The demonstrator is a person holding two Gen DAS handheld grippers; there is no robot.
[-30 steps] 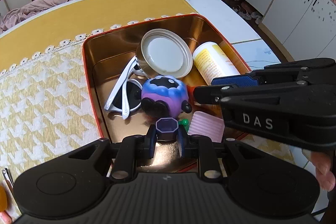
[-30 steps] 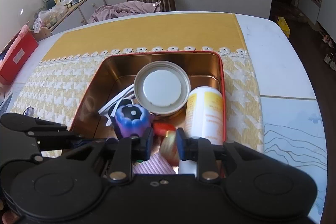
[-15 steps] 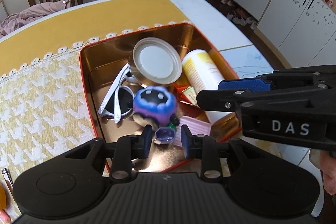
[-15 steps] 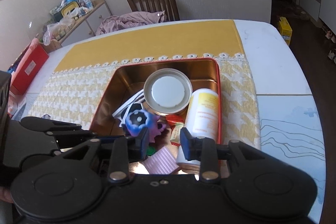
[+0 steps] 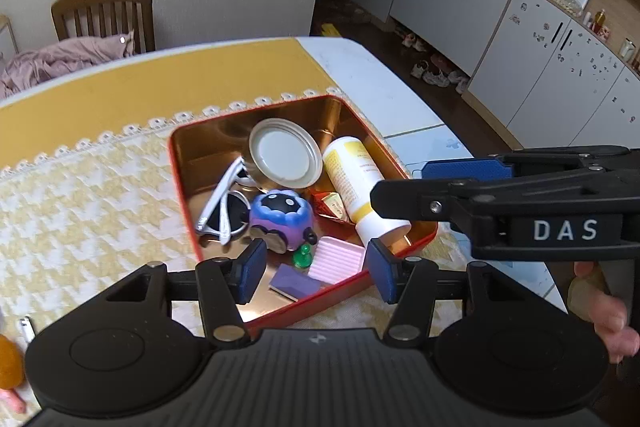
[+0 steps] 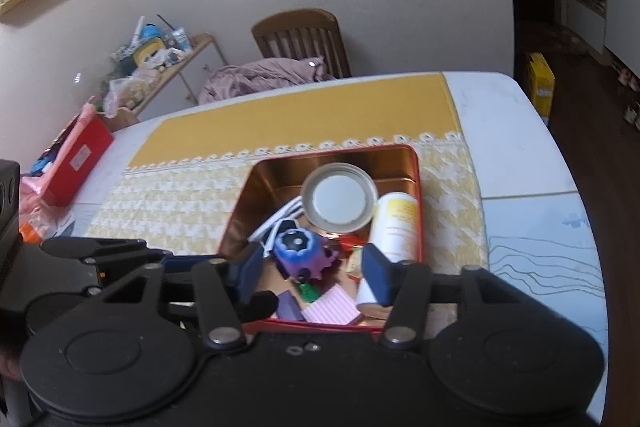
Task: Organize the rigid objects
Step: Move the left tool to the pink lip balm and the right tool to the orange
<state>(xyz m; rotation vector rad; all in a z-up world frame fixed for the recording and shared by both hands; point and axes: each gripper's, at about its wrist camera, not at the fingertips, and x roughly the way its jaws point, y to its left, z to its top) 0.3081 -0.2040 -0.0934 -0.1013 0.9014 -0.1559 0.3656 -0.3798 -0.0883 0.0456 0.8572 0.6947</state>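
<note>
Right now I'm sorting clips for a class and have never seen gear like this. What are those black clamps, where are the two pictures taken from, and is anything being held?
They are hand-held grippers, one in each of a person's hands, each with a camera looking along its two fingers. One picture is from the left gripper, which also shows the right gripper beside it; the other is from the right one. Below them a red tin sits on a yellow tablecloth, holding a round lid, white sunglasses, a purple toy, a yellow bottle and a pink ridged piece. Both grippers' jaws have just been opening; nothing is held.
</note>
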